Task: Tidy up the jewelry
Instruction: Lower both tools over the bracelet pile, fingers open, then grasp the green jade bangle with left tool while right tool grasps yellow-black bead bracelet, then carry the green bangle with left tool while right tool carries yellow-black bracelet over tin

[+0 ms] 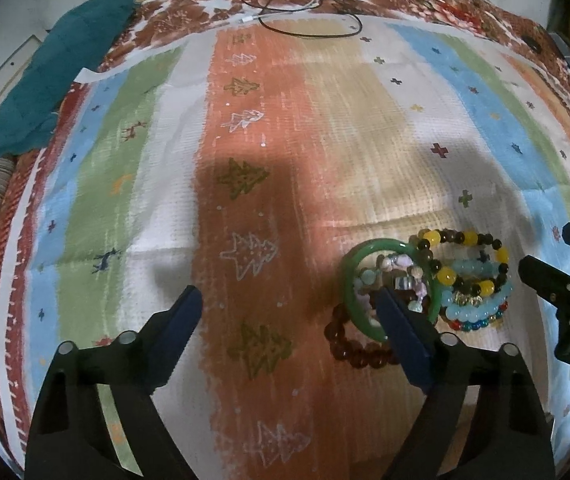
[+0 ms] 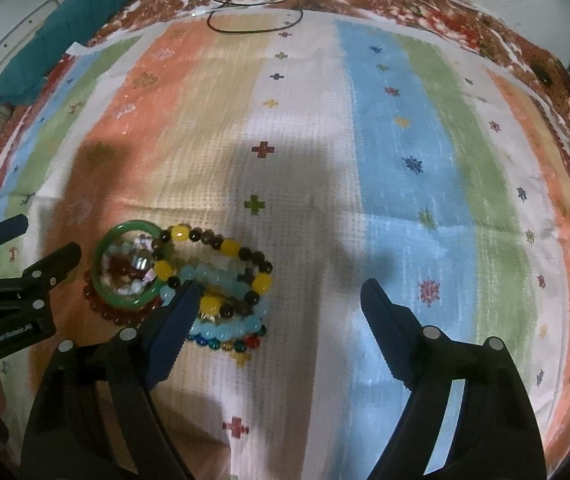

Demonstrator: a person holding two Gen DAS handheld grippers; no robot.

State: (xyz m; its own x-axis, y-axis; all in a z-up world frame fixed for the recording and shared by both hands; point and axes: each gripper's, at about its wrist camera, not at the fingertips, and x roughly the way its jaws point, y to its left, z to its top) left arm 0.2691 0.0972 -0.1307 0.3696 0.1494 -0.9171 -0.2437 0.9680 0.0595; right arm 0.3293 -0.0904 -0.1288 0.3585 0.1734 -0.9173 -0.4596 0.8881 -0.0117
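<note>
Lettering on the left claw (image 2: 41, 256), seen at 9 o'clock in the right wrist view, reads "GenRobot.AI" in white on its black body; in the left wrist view the right claw (image 1: 545, 250) at 3 o'clock shows only the cut-off characters "DA". Both claws stand wide apart with nothing between their blue fingers, the left claw (image 1: 289, 308) over bare cloth and the right claw (image 2: 281, 300) likewise. A heap of jewelry lies on a striped tablecloth (image 1: 365, 128) printed with trees, deer and crosses: at about 4 o'clock in the left view, 8 o'clock in the right. A green bangle (image 1: 351, 276) lies flat with small pale and clear beads piled inside its ring. A yellow-and-dark beaded bracelet (image 1: 465, 264) forms a flat loop whose long axis, in the right view, runs from 10 o'clock down to 4 o'clock. Under it sit a light blue beaded bracelet (image 1: 477, 308) and a multicoloured beaded bracelet (image 1: 481, 323), and a dark red beaded bracelet (image 1: 349, 346) curves beneath the bangle. The left claw's right finger (image 1: 405, 340) hides part of the bangle and red beads; the right claw's left finger (image 2: 173, 328) covers part of the blue strand. A teal cloth (image 1: 57, 68) lies at 10 o'clock and a black cable (image 1: 309, 28) at 12 o'clock. Motion blur softens the small beads.
</note>
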